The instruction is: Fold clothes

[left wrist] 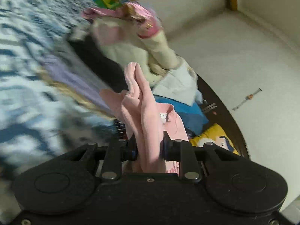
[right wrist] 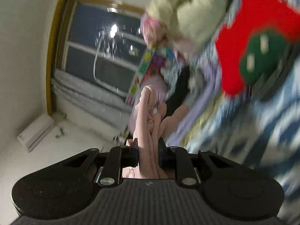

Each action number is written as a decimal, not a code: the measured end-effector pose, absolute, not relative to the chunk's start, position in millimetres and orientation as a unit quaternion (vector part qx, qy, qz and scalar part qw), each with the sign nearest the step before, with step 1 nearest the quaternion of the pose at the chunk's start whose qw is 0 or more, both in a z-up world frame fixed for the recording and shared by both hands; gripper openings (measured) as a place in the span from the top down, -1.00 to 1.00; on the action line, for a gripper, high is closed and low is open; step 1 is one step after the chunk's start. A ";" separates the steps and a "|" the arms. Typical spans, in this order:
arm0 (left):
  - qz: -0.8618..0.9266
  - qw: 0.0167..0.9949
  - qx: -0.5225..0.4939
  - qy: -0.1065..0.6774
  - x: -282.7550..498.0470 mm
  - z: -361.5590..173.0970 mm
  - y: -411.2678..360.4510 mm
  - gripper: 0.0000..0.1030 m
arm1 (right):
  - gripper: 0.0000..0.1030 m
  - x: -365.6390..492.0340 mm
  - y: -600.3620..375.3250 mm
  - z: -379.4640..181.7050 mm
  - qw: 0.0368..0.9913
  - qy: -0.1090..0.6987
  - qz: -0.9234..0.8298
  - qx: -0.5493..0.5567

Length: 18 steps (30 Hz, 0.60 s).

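Your left gripper (left wrist: 149, 146) is clamped on a soft, ribbed, pale pink knit garment (left wrist: 142, 103). The cloth is bunched between its two black jaws and rises toward twelve o'clock in the left wrist view, ending in a folded lobe. A small white label shows on the neckline at about two o'clock from the jaws.

Your right gripper (right wrist: 149, 150) pinches what looks like the same pink garment (right wrist: 148, 116), its folds also standing up toward twelve o'clock.

So the garment sits directly in both hands, each gripper holding its own bunched edge, and neither hand is nearer. How the cloth runs between the two grips cannot be seen. The long axis probably spans from one hand to the other.

Behind it, from ten to one o'clock in the left view, lies a blurred pile of other clothes (left wrist: 131, 43) on a blue and white patterned bedspread (left wrist: 24, 60). A red cloth with a green shape (right wrist: 258, 43) fills one to two o'clock in the right view.

The coming move likely turns on drawing your hands apart, so the garment hangs flat before you lay it down.
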<state>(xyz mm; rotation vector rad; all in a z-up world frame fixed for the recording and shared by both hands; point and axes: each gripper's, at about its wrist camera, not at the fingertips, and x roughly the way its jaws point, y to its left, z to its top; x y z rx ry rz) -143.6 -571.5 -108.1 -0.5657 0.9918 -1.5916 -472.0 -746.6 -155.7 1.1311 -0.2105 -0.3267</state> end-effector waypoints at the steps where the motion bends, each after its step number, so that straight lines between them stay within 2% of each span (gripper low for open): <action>1: -0.682 0.550 -0.238 0.420 -148.3 -105.1 -588.0 0.57 | 0.60 -481.1 -756.4 -153.1 0.826 -0.112 -0.162 0.529; 10: -0.743 0.483 -0.215 0.410 -182.6 -97.2 -723.2 0.57 | 0.60 -534.4 -833.6 -150.9 0.812 -0.174 -0.257 0.495; 18: -0.774 0.434 -0.200 0.415 -184.3 -127.9 -804.7 0.58 | 0.60 -544.9 -866.1 -152.9 0.810 -0.186 -0.364 0.420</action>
